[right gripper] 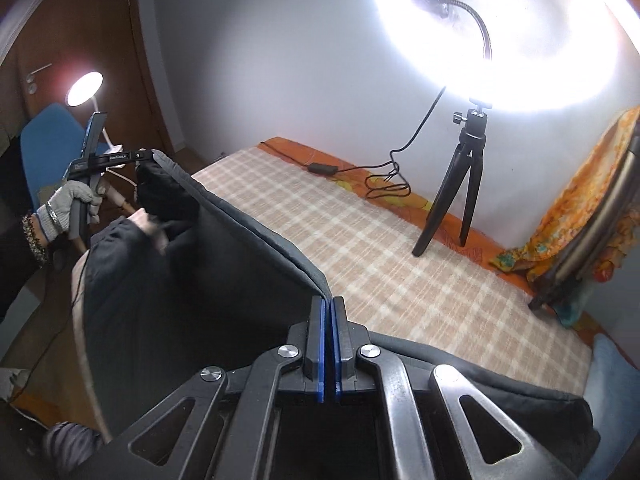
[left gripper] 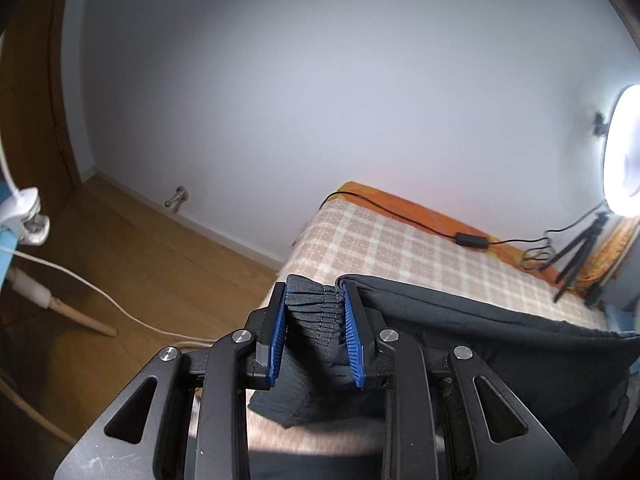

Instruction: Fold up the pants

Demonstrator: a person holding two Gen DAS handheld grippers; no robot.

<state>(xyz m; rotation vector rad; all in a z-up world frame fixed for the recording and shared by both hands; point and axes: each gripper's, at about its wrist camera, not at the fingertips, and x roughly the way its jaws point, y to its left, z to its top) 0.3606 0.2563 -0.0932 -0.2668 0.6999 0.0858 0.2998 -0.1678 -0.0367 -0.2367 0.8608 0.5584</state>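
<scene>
Dark grey pants [right gripper: 200, 280] hang stretched between my two grippers above the bed. My left gripper [left gripper: 314, 292] is shut on the bunched elastic waistband [left gripper: 316, 324], which fills the gap between the blue pads. The rest of the pants [left gripper: 480, 352] trails off to the right in that view. My right gripper [right gripper: 329, 300] is shut on the cloth's thin top edge, where the fabric fold runs into the fingertips. The right wrist view also shows the left gripper [right gripper: 148, 156] at the far end of the taut edge, held by a gloved hand [right gripper: 68, 204].
A bed with a checked blanket [right gripper: 380, 248] lies under the pants. A ring light [right gripper: 500, 32] on a black tripod [right gripper: 460, 184] stands on it by the wall, with a cable and adapter [left gripper: 472, 239]. Orange cloth [right gripper: 580, 200] hangs right. A blue chair [right gripper: 48, 148] and lamp [right gripper: 84, 88] stand left.
</scene>
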